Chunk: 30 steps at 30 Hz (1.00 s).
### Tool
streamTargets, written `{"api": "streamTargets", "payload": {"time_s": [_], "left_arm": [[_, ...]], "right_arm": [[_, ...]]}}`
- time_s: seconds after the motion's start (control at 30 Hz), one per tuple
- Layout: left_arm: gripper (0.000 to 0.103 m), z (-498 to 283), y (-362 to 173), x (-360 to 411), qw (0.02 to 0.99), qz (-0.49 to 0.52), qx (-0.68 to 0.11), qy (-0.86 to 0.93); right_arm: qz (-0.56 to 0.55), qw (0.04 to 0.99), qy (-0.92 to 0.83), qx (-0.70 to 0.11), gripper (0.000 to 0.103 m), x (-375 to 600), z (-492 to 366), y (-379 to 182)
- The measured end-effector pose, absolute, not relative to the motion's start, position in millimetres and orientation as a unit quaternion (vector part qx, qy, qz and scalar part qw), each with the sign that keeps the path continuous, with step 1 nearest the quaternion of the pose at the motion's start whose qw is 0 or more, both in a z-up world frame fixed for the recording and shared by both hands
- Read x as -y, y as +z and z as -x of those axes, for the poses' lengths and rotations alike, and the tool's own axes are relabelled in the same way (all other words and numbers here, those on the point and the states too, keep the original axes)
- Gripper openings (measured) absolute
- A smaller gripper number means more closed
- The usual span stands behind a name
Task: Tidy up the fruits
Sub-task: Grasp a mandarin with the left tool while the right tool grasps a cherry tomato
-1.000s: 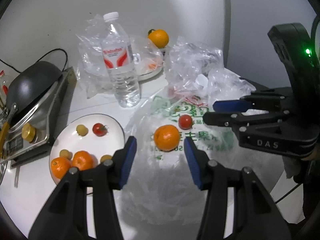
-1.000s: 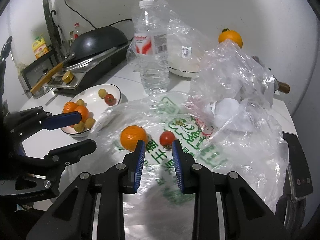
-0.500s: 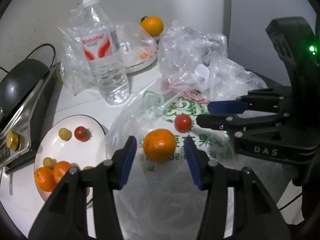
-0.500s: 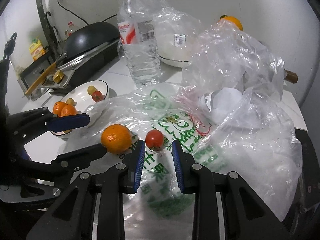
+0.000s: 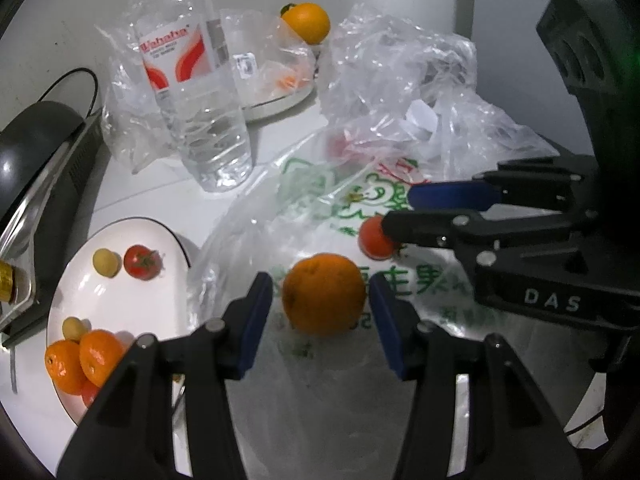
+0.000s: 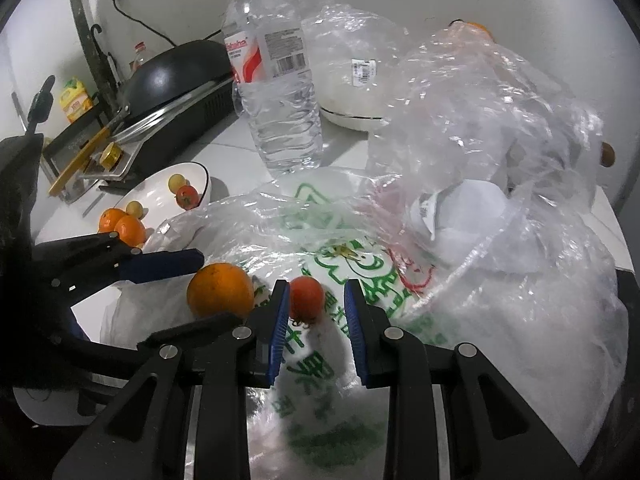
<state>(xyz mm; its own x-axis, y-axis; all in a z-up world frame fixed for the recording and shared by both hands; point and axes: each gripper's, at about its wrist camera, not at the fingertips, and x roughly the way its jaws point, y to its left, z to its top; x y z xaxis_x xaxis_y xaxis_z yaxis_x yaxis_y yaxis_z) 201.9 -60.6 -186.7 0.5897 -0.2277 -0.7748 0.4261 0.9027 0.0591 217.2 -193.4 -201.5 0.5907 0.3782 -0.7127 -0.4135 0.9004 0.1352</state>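
An orange (image 5: 323, 293) lies on a clear printed plastic bag (image 5: 320, 360). My left gripper (image 5: 320, 312) is open with its blue pads on either side of the orange, not touching it. A small red tomato (image 6: 306, 295) lies on the same bag; my right gripper (image 6: 316, 312) is open with the tomato between its pads. The orange (image 6: 221, 290) shows left of the tomato in the right wrist view, and the tomato (image 5: 374, 238) shows by the right gripper (image 5: 404, 216) in the left wrist view. A white plate (image 5: 120, 304) at left holds oranges, a tomato and small yellow fruits.
A water bottle (image 5: 192, 80) stands behind the bag. Crumpled clear bags (image 5: 400, 72) and a covered dish (image 5: 276, 96) sit at the back, with another orange (image 5: 306, 22) behind them. A black pan on a stove (image 6: 172, 76) is at far left.
Both grippers moved forward and down toward the bag. The orange now sits between my left pads and the tomato between my right pads.
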Motion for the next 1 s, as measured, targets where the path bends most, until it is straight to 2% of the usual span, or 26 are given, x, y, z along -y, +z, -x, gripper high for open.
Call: {"api": "streamTargets", "payload": {"time_s": [0.3, 0.4, 0.47, 0.63, 0.73, 0.93, 1.0], "left_arm": [[0.052, -205.7, -192.2, 62.3, 0.880, -0.134, -0.415, -0.188], [0.050, -204.3, -192.8, 63.4, 0.881, -0.142, -0.410, -0.191], [0.046, -203.5, -193.8, 63.7, 0.879, -0.144, -0.410, -0.195], [0.045, -199.5, -193.4, 63.0, 0.879, -0.146, -0.410, -0.196], [0.045, -197.4, -192.3, 62.3, 0.880, -0.146, -0.407, -0.196], [0.045, -189.1, -183.8, 58.5, 0.885, -0.143, -0.396, -0.197], [0.045, -186.1, -180.5, 57.4, 0.887, -0.142, -0.392, -0.198]], "right_arm": [[0.020, 0.884, 0.233, -0.405, 0.032, 185.1, -227.5, -208.1], [0.021, 0.881, 0.235, -0.410, 0.035, 183.3, -228.7, -210.5], [0.023, 0.880, 0.233, -0.413, 0.035, 182.6, -229.8, -212.4], [0.029, 0.878, 0.232, -0.418, 0.035, 179.6, -229.5, -214.7], [0.032, 0.878, 0.233, -0.416, 0.028, 178.6, -227.6, -213.7], [0.040, 0.883, 0.230, -0.407, 0.027, 176.3, -221.3, -206.1], [0.043, 0.885, 0.229, -0.403, 0.023, 174.9, -217.5, -203.4]]}}
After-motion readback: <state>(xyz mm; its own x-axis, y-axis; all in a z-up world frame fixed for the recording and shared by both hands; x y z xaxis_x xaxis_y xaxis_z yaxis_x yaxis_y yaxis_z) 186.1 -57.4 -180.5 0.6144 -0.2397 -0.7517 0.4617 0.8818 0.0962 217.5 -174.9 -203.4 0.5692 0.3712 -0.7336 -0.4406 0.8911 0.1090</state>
